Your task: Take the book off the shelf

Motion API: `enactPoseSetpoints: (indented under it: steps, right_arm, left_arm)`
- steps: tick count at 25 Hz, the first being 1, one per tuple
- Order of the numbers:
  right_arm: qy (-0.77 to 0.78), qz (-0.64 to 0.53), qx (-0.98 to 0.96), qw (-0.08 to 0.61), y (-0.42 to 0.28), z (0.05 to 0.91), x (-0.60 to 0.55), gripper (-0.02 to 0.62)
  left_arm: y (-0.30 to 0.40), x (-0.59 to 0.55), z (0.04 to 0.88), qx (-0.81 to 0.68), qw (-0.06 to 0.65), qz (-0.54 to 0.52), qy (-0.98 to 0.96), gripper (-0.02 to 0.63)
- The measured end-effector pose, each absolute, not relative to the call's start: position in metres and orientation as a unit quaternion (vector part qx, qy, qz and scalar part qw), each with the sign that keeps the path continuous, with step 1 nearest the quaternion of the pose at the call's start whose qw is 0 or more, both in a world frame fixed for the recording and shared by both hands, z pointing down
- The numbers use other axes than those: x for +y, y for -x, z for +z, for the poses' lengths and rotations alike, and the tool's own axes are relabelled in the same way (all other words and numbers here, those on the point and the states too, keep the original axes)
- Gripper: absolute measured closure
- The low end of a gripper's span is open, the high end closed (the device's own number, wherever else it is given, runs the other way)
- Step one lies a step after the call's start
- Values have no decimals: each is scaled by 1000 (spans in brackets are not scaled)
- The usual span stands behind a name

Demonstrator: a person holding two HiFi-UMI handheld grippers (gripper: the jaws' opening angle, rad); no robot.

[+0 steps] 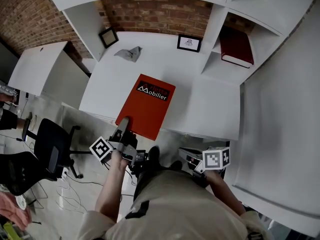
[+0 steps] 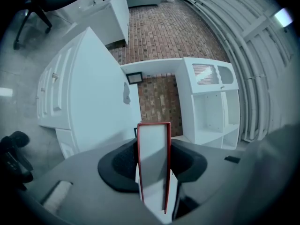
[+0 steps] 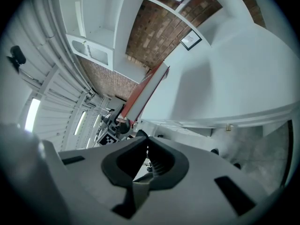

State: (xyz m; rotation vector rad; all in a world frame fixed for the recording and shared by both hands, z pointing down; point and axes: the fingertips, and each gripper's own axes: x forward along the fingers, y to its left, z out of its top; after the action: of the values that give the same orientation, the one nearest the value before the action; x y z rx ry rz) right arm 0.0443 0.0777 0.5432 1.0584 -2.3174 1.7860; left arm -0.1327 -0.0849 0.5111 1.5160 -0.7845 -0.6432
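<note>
1. Head view: red book (image 1: 146,109) is off the shelf and lies slantwise over the white desk (image 1: 210,109), with its near corner past the front edge. Flat rectangular hard cover, matte-looking, white lettering at the far end. Clamped at the near corner by the left gripper (image 1: 123,123). Right gripper (image 1: 192,159) is low beside the body, well apart from the red book. A dark red book (image 1: 236,47) lies in a shelf compartment (image 1: 220,69) at the right.
2. Left gripper view: jaws set narrow, pads pressing both covers. Pale page block framed by thin red board edges; rigid, smooth.
3. Right gripper view: jaws fully together, nothing between them. Red book seen edge-on, tilted up from the clamped end. Cannot tell whether the far end touches the desk.
4. Step in hand, as judged: lowering or carrying clear. Grip well in from the edge, since a smooth cover probably slips. Level the wrist and avoid levering on one corner.
</note>
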Motion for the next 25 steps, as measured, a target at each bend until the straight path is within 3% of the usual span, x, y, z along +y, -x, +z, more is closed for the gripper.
enactPoseSetpoints:
  steps: [25]
  right_arm:
    - [-388,584,-712,33,-18,551,42,589]
  left_arm:
    - [156,-138,626,-376,654,-204,-624,445]
